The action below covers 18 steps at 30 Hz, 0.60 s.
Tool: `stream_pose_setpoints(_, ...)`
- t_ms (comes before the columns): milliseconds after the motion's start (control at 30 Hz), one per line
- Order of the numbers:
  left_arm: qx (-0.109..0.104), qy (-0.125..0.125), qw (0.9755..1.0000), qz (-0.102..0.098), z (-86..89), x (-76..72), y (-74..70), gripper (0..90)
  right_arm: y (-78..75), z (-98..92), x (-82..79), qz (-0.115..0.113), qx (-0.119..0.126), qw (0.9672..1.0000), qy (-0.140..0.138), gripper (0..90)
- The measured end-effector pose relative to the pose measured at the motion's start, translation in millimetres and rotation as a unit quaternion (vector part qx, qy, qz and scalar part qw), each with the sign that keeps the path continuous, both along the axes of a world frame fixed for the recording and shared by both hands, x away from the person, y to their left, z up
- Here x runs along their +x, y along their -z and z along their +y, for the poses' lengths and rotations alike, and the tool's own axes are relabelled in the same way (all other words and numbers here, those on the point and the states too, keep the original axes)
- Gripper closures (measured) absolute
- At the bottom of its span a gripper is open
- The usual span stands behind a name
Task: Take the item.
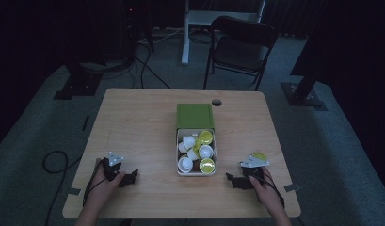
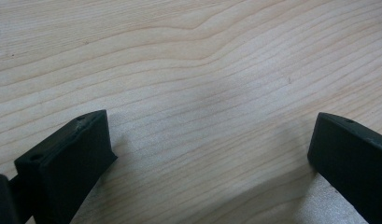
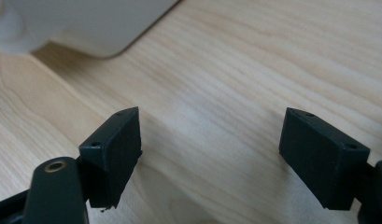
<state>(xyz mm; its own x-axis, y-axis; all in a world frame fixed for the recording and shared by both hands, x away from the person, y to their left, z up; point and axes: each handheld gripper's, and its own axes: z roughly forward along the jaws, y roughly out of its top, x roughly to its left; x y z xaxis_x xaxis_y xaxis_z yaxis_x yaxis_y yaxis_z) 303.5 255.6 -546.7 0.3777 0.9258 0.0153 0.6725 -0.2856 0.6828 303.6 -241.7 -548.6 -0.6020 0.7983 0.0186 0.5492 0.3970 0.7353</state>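
High view. The white tray [image 1: 178, 155] of coffee capsules [image 1: 205, 137] lay at the middle of the wooden table [image 1: 133, 122], its green lid or sleeve [image 1: 195, 116] drawn back on the far side. Its long axis ran near to far, open top upward, the open half toward the person. The capsules lay jumbled, some yellow foil up, some white on their sides. The left gripper [image 1: 132, 178] rested low over the table to the near left of the tray, well apart from it; the right gripper [image 1: 232, 180] sat to the near right, closer to the tray, with a yellow capsule [image 1: 260, 156] just beyond the hand. Both pointed inward.

Left gripper view. The jaws stood wide apart over bare wood [image 2: 193, 70], nothing between them: released.

Right gripper view. The jaws were spread and empty over the wood [image 3: 272, 56], the rounded near corner of the tray [image 3: 100, 32] at upper left.

Risk, as judged: a sideways approach from the right could strike that corner and shove or skew the light tray, since the left gripper was too far off to steady it. Jumbled, round capsules could also slip or roll from jaws closed off-centre.
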Motion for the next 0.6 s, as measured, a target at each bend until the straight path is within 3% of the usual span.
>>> stream_pose_setpoints(367,0.0,0.0,1.0,0.0,0.1,0.0,0.0,0.1,1.2,-0.2,0.6,-0.002,-0.007,0.9999,-0.011,18.7)
stream_pose_setpoints(600,0.0,-0.001,1.0,0.0,-0.1,-0.1,-0.1,0.1,1.7,1.8,0.2,0.002,-0.011,0.9999,0.007,12.4)
